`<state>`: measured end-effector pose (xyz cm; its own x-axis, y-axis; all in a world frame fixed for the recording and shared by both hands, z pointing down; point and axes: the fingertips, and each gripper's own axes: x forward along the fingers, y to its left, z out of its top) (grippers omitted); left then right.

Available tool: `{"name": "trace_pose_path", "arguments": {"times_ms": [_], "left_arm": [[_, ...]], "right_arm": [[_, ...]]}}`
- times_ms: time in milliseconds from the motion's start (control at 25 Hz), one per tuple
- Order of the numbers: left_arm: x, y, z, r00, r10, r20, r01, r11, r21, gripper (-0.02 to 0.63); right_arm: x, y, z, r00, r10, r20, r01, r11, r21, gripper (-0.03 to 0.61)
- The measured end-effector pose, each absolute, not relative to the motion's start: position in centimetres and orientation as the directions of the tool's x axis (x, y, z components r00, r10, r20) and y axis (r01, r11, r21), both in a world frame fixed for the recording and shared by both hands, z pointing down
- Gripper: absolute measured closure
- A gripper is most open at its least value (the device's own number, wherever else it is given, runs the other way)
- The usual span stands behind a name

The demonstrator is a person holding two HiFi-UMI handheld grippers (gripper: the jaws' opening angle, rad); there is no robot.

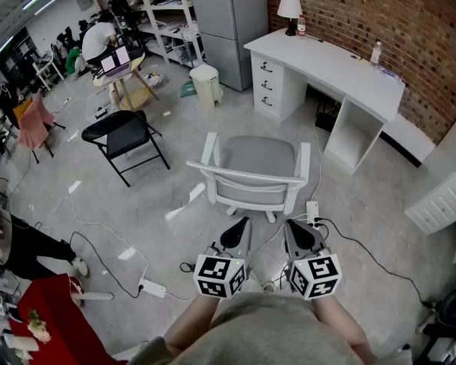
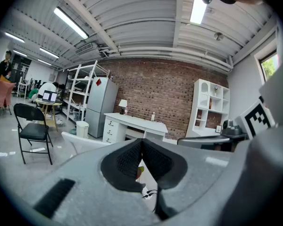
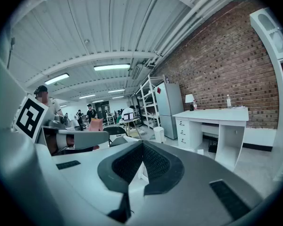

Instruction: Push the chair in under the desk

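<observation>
1. Grey-shelled left gripper [image 1: 244, 223], with black ribbed pads [image 2: 125, 161] and a marker cube [image 1: 219, 275] of black-and-white squares.
2. Matching right gripper [image 1: 290, 224]: grey shell, black ribbed right pads [image 3: 155, 164], right marker cube [image 1: 314, 274].
3. Plain grey-green shirt [image 1: 258, 329].

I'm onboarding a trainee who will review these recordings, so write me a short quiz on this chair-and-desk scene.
1. True or false: the grey chair is already tucked under the white desk.
2. Which of these stands on the desk? A. a lamp B. a laptop C. a potted plant
3. Fill in the blank: the left gripper and the right gripper hang behind the chair without touching it, each with its jaws ____ and nothing between them.

Key: 1 false, the chair stands out on the floor, clear of the desk; 2 A; 3 shut.
</observation>
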<state>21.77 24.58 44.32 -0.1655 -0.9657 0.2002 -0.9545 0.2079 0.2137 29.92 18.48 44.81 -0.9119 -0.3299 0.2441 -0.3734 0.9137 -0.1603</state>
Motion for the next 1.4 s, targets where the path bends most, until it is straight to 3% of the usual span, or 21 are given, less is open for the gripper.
{"name": "trace_pose_path", "arguments": {"times_ms": [1400], "left_arm": [[18.0,23.8,45.1,-0.259,-0.943,0.208,-0.93,0.302,0.211,0.604]], "right_arm": [[26.9,16.7,45.4,-0.931,-0.274,0.243,-0.319,0.933,-0.169,0.571]]}}
